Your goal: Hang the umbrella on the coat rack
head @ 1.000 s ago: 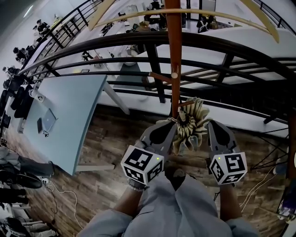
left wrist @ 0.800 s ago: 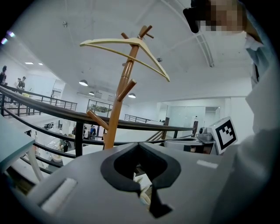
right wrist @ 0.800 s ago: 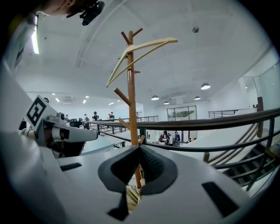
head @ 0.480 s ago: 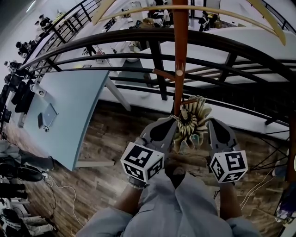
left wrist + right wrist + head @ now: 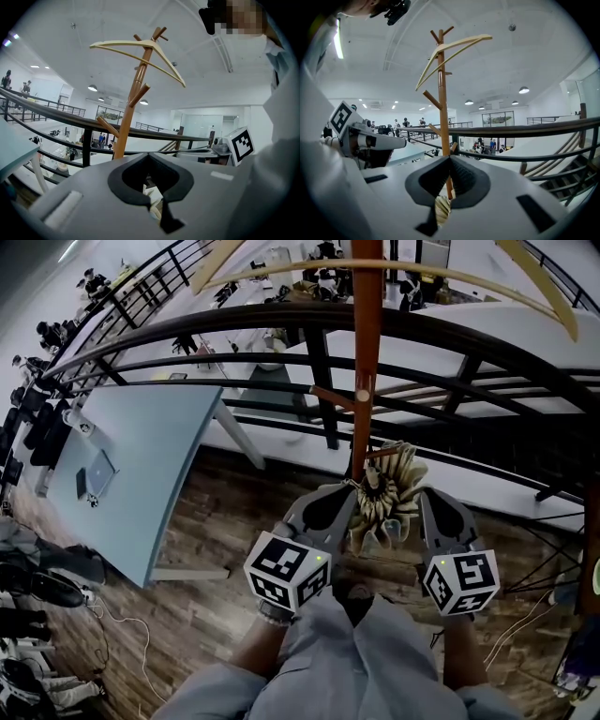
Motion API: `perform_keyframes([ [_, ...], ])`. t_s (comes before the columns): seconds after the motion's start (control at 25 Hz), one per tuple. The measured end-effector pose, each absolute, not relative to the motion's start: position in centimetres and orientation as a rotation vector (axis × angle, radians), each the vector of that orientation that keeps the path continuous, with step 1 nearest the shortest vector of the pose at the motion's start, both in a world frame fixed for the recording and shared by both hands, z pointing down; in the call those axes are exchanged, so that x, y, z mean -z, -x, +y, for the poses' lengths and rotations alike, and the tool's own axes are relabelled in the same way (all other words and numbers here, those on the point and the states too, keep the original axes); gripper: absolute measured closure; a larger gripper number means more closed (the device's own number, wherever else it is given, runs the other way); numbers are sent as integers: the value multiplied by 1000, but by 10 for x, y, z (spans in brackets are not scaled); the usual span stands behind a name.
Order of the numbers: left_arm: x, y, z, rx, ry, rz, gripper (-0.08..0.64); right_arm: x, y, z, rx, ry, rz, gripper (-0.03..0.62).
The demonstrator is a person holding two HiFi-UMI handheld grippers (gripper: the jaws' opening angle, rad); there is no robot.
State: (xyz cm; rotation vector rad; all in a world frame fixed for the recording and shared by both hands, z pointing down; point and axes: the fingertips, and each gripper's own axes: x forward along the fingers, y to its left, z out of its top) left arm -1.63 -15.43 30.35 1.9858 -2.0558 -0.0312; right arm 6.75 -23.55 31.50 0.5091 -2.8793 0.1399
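A folded beige umbrella [image 5: 386, 493] hangs close against the brown coat rack pole [image 5: 364, 362], just under a short low peg [image 5: 380, 450]. My left gripper [image 5: 351, 487] is shut at the umbrella's top left edge. On the umbrella's right side my right gripper [image 5: 422, 493] is shut too. In the left gripper view the closed tips [image 5: 149, 153] point up at the rack [image 5: 129, 117], with pale umbrella fabric [image 5: 152, 194] showing below them. The right gripper view shows its tips [image 5: 450, 158] shut before the pole [image 5: 442, 93], ribbed fabric [image 5: 441, 208] beneath. The exact grip points are hidden.
A cream clothes hanger [image 5: 140, 51] sits on top of the rack. A black curved railing [image 5: 281, 324] runs just behind the pole, with a lower floor beyond. A blue-grey table [image 5: 141, 456] stands to the left on the wooden floor [image 5: 216, 531]; cables [image 5: 122, 634] lie there.
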Motion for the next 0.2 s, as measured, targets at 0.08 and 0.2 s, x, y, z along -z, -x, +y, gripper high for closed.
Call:
perform_keyframes([
  [0.08, -304, 16, -153, 32, -1983, -2056, 555, -317, -69, -235, -142, -507, -2876, 591],
  [0.2, -305, 16, -153, 34, -1981, -2057, 555, -319, -71, -235, -139, -506, -2868, 591],
])
